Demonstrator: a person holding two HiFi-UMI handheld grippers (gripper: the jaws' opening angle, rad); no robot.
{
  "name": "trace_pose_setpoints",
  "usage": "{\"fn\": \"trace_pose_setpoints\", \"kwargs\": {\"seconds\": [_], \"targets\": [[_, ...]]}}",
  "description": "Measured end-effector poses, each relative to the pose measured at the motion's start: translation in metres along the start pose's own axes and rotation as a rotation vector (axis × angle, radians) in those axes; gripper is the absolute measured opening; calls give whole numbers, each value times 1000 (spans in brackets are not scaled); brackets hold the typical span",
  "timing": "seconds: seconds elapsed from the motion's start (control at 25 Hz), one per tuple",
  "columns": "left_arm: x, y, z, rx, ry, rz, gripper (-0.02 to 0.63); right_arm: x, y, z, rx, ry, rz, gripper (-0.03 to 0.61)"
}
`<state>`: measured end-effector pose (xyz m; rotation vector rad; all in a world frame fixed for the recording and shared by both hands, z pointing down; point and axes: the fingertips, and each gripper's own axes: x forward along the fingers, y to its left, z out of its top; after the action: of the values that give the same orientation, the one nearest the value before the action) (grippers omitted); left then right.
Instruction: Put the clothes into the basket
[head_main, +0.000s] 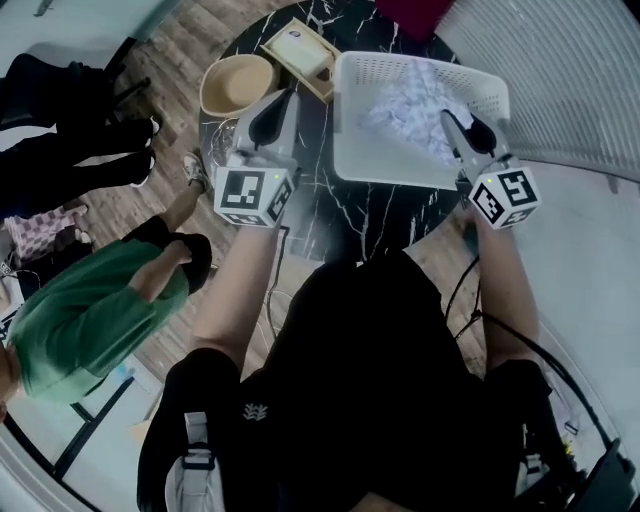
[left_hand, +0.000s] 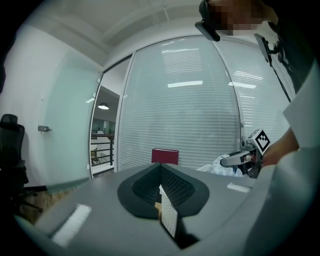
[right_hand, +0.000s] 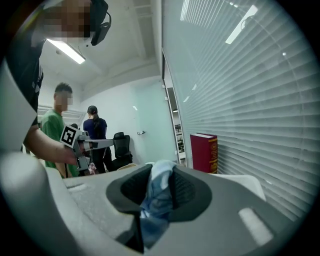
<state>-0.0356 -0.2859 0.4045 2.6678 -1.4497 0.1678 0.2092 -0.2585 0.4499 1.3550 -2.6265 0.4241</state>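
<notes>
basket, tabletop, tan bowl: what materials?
Basket: likely moulded white plastic with a matte finish; the walls are perforated in regular rows.
Tabletop: black with white veining and a slight sheen. It could be marble or a marble-look surface, can't tell which.
Bowl: pale tan, smooth and matte. It could be wood, bamboo fibre or plastic.

table is viewed steeply from overhead. gripper views are shot low, close along their own jaws, roughly level. red book is shared by both, right gripper by head and left gripper views.
</notes>
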Motion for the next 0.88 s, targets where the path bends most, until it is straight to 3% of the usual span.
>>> {"fn": "trace_pose_setpoints", "kwargs": {"seconds": [0.88], "targets": [[7,18,-23,-31,31,53,6,33,-16,-35,48,98,50,124]]}}
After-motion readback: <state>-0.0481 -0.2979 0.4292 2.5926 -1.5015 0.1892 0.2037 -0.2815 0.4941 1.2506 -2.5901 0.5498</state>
